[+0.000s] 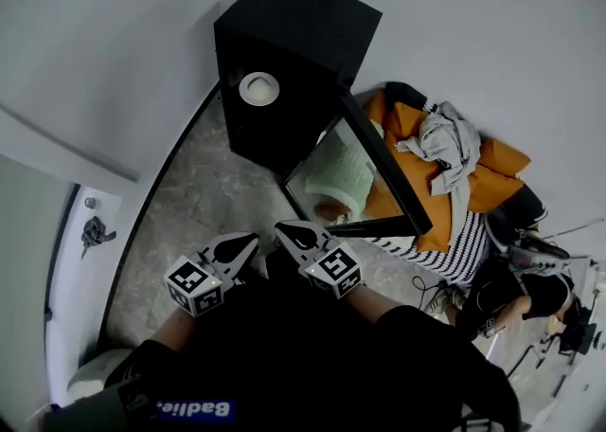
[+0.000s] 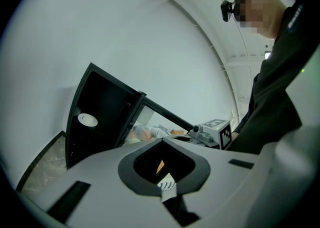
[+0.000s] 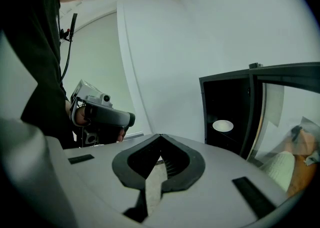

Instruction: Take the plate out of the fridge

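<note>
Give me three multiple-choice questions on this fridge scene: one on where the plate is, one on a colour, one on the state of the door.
1. Where is the plate?
A. on a shelf inside the fridge
B. on the floor
C. on top of the fridge

2. What colour is the fridge?
A. white
B. black
C. orange

3. How does the fridge door stand?
A. shut
B. taken off
C. swung open

Answers:
1. A: the plate lies inside the dark cabinet.
2. B: its casing is black all over.
3. C: the door stands out from the cabinet, leaving the inside in view.
</note>
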Demonstrator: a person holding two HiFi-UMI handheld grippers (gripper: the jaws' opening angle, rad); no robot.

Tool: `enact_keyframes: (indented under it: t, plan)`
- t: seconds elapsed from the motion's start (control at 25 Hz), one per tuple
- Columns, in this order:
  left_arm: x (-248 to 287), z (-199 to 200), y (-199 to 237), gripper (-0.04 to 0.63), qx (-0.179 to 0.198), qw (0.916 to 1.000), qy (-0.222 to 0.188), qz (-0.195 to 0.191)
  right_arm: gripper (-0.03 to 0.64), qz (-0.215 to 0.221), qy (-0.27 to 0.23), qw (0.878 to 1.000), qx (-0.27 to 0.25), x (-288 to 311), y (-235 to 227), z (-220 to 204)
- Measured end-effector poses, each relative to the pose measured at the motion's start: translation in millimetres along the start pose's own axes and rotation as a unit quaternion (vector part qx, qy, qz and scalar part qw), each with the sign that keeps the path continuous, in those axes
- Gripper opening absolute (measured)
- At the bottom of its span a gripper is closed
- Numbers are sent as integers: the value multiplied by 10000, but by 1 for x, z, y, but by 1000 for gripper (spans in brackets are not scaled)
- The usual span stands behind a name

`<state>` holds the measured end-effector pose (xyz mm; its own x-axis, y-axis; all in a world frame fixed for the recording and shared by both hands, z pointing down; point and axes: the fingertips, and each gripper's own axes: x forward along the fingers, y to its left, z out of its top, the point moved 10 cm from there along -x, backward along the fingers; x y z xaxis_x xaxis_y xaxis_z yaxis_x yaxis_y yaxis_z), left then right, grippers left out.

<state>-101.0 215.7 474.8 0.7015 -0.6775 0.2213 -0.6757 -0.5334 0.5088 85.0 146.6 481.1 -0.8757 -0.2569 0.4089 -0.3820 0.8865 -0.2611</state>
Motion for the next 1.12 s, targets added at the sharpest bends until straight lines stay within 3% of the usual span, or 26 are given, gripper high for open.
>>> enact_keyframes:
  t: [0.6,1.12]
  plan:
    - [42,46,26,-2,413,9971,299,565,9,463,-281,9984,170,30,-69,21]
    - [78,64,32,-2,293,9966,333,696,9,586,-318,9976,166,32,-111,27]
